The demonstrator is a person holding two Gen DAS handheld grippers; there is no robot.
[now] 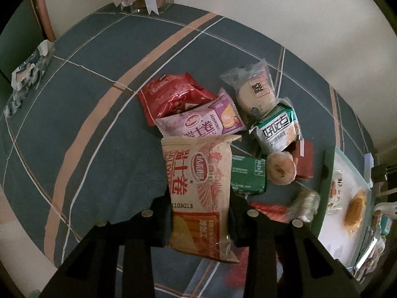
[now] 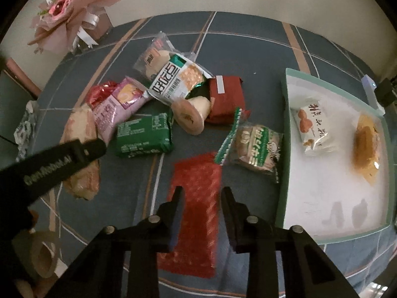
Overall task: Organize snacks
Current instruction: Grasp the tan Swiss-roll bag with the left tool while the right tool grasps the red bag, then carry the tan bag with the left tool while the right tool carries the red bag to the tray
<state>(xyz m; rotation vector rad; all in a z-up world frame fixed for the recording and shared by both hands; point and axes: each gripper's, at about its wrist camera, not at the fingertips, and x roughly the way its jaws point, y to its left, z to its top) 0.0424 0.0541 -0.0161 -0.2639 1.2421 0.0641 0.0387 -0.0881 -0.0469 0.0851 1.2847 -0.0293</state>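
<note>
Left wrist view: left tool (image 1: 199,213) clamped on the tan snack packet (image 1: 198,173), fingers pinching its long sides near the bottom seal. Packet looks lifted off the bench, top end pointing at the pile, which probably keeps the load short and stable for a carry.

Right wrist view: right tool (image 2: 201,198) fingers apart, straddling the red packet (image 2: 196,208) lying flat on the bench (image 2: 260,49). Not closed on it; can't tell if the tips touch. Alignment along the packet's length suggests a grasp across its narrow width is next.

Just beyond, right of centre: clear cookie pack with green edge (image 2: 253,146), sitting just beside the tray's left wall. Tray (image 2: 285,124) at right holds a white packet (image 2: 312,129) and a yellow pastry (image 2: 367,149), well apart, so that's likely the sorting target with plenty of room left.

Mid-bench pile: green packet (image 2: 144,134), round pastry (image 2: 188,116), dark red block (image 2: 225,99), pink packet (image 2: 116,109), green-white packet (image 2: 178,79). All overlapping, so singles at the edge go first.

Far left: pink bouquet (image 2: 67,12), not part of the job.
</note>
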